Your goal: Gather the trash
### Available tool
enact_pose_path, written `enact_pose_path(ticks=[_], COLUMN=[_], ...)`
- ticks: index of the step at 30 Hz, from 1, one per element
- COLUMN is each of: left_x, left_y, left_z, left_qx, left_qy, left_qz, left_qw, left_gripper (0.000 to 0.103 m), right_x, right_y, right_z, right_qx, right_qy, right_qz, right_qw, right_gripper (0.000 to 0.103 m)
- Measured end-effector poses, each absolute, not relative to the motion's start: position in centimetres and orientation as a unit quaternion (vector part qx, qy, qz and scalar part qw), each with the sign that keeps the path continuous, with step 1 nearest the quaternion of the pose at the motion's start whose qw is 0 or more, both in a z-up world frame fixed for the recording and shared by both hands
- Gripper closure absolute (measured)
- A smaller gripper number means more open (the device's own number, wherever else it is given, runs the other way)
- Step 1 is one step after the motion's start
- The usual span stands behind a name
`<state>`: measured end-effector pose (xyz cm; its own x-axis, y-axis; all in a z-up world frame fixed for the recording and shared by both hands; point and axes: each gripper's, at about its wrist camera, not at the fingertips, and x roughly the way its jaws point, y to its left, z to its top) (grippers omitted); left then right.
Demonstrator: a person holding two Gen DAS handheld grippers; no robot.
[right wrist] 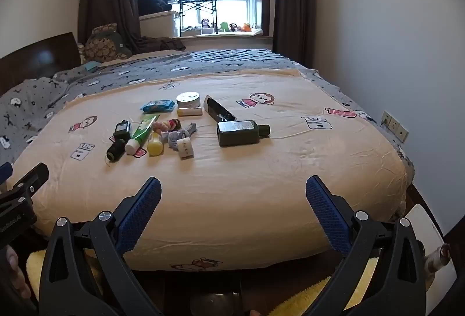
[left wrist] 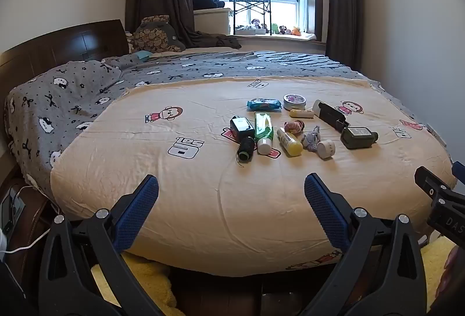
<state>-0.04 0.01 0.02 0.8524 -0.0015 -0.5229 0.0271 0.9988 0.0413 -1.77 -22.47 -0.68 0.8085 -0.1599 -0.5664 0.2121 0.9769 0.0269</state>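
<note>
Both the left gripper point(left wrist: 231, 191) and right gripper point(right wrist: 233, 192) hover with jaws wide apart and empty, short of a cream-sheeted bed point(right wrist: 261, 185) where light, stiff, likely slippery plastic bottles and a soft crumpled grey rag point(right wrist: 177, 137) lie clustered mid-mattress, best pinched across their middles.

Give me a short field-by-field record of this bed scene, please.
surface: bed with cream sheet
items: green tube, yellow bottle, dark bottle, blue packet, round tin, thread spool, all lying on the sheet
left gripper: open, empty, short of the items
right gripper: open, empty, short of the items
</note>
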Motion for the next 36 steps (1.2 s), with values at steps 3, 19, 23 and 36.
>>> enact_pose_path(ticks=[3,19,23,36], left_x=[-0.05,0.01,-0.10,-0.12], left_y=[-0.01,-0.05,-0.06,-0.50], left_z=[0.01,0.03,0.11,0.57], left_qx=[0.024,0.023,0.022,0.020], left_qy=[0.272,0.272,0.271,0.270], left_qz=[-0.007,-0.008,-0.009,-0.009], left_qw=[0.962,0.962,0.962,0.963], left_gripper=[0.008,0.008,0.008,0.008], right_x=[-1.76,-2.12,-2.12,-2.11], right_y=[-22.43,-22.34,-22.35,-22.19], right_z=[-0.64,-0.33,-0.27,-0.36], right_qx=[0.044,0.047,0.046,0.045], right_qy=[0.293,0.282,0.283,0.283], right_qz=[-0.098,-0.097,-0.097,-0.096], right_qw=[0.950,0.953,0.953,0.953], right_gripper=[0.003,0.003,0.003,0.003])
